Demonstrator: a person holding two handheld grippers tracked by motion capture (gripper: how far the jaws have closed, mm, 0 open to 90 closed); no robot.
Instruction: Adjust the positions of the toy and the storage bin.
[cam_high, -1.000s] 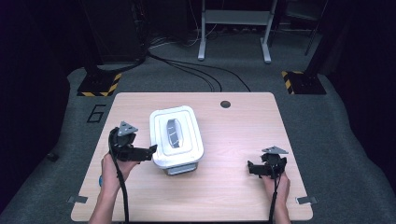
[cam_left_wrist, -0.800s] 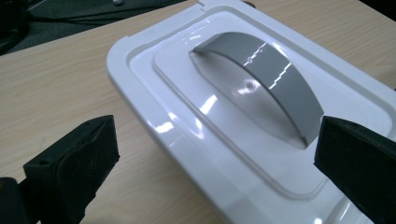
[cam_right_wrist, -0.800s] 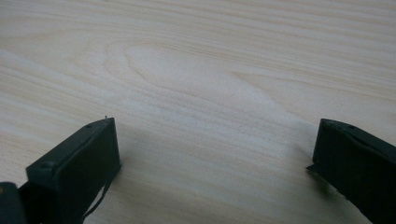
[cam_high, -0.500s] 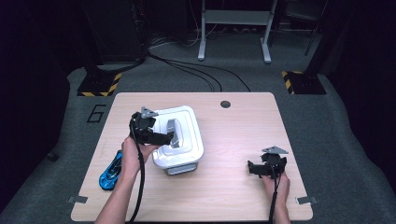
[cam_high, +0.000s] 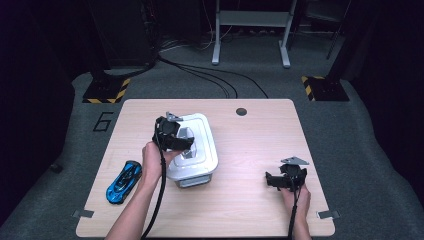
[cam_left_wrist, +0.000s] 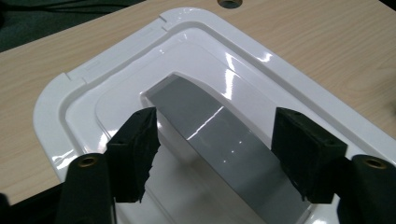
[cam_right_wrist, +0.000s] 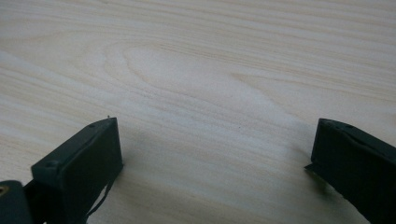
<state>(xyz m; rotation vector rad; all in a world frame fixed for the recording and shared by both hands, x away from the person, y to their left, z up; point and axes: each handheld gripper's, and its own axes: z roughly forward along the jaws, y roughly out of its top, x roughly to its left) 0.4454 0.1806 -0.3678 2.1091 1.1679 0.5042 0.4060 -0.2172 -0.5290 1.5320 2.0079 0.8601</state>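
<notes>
A: What's the setting?

B: A light wooden table (cam_high: 250, 150) with a round cable hole (cam_high: 241, 111) near its far edge, on grey carpet (cam_high: 380, 150) marked "6" (cam_high: 102, 121). Black cables (cam_high: 210, 75) run to a grey metal stand (cam_high: 250, 30); yellow-black striped blocks (cam_high: 106, 91) flank it.

A: And the work?

B: A white lidded box (cam_high: 197, 150) sits left of centre. The left gripper (cam_left_wrist: 215, 154) is over it; its jaws have just been closing, the grey handle (cam_left_wrist: 219, 135) between them, pads not yet pressing. A blue toy car (cam_high: 123, 181) lies near the left edge.

A: The other?

B: The right gripper (cam_high: 276, 181) rests apart, jaws spread over bare wood.
</notes>
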